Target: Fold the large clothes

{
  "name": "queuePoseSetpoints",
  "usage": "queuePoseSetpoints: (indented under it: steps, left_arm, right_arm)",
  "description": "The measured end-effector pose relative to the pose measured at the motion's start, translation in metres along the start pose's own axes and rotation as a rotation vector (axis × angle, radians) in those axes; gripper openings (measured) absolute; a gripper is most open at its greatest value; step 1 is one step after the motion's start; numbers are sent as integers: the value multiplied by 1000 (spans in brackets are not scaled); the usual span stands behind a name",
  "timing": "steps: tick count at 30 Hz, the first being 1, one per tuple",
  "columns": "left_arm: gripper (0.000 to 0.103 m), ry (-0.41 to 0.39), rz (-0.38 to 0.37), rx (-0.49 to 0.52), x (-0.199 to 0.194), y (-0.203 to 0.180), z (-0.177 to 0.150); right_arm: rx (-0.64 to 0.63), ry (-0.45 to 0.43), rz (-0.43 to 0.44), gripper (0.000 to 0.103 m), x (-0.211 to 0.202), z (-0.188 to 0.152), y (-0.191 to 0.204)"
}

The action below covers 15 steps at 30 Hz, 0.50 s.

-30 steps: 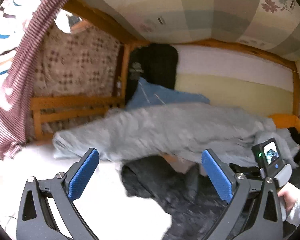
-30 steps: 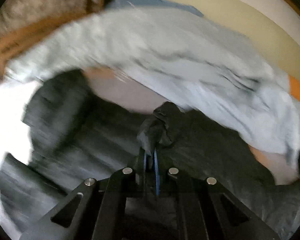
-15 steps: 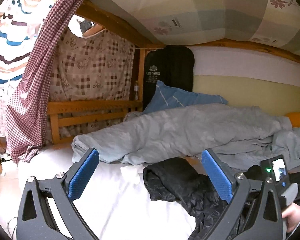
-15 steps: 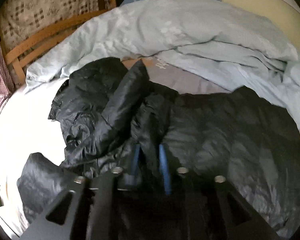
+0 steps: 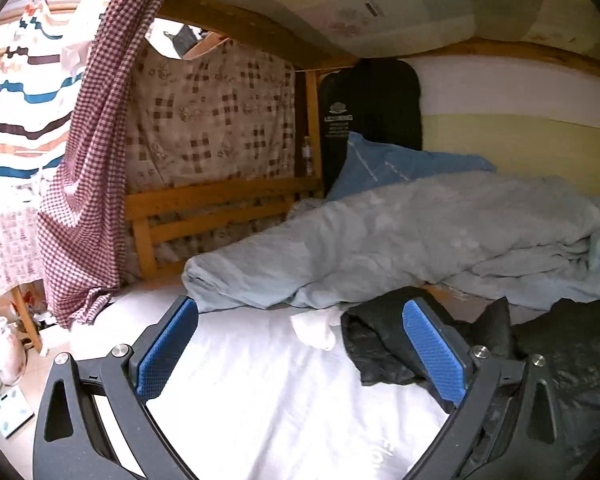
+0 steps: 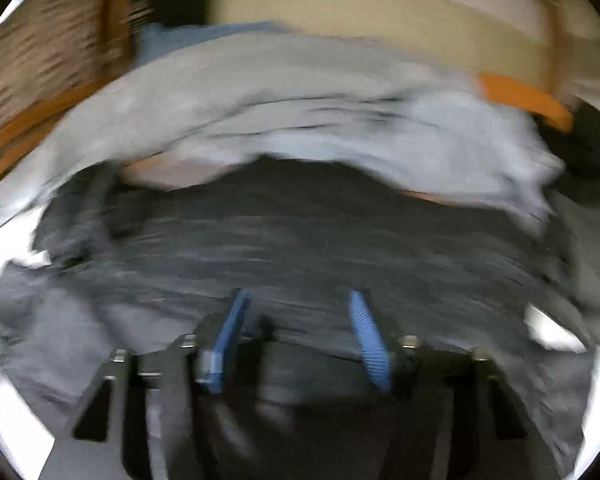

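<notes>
A black puffy jacket (image 5: 560,360) lies crumpled on the white bed sheet (image 5: 268,392), at the right in the left wrist view. My left gripper (image 5: 300,312) is open and empty above the sheet, just left of the jacket. In the blurred right wrist view the jacket (image 6: 300,232) spreads wide under my right gripper (image 6: 296,300), whose blue pads stand apart with nothing between them.
A rumpled light-blue duvet (image 5: 400,236) lies behind the jacket, with a blue pillow (image 5: 384,160) at the wall. A wooden bed rail (image 5: 204,208) and a red checked curtain (image 5: 92,160) stand at the left. A small white cloth (image 5: 314,326) lies by the jacket.
My right gripper has opened and let go of the jacket fold it pinched, and it is moving fast. The jacket now lies flatter. My left gripper stayed open, and its view has shifted.
</notes>
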<state>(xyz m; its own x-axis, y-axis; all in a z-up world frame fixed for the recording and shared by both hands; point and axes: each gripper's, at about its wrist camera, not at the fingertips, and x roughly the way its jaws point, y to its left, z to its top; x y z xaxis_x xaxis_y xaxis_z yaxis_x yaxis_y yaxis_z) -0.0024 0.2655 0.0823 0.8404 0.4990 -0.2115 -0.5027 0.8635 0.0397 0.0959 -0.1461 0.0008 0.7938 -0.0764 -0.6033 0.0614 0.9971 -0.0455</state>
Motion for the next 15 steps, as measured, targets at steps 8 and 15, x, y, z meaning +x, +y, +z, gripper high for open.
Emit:
queuePoseSetpoints:
  steps: [8, 15]
  left_arm:
    - [102, 169, -153, -147, 49, -8, -2]
    - [91, 429, -176, -236, 156, -5, -21]
  right_arm:
    - [217, 183, -15, 37, 47, -24, -69]
    - [258, -27, -11, 44, 16, -35, -75]
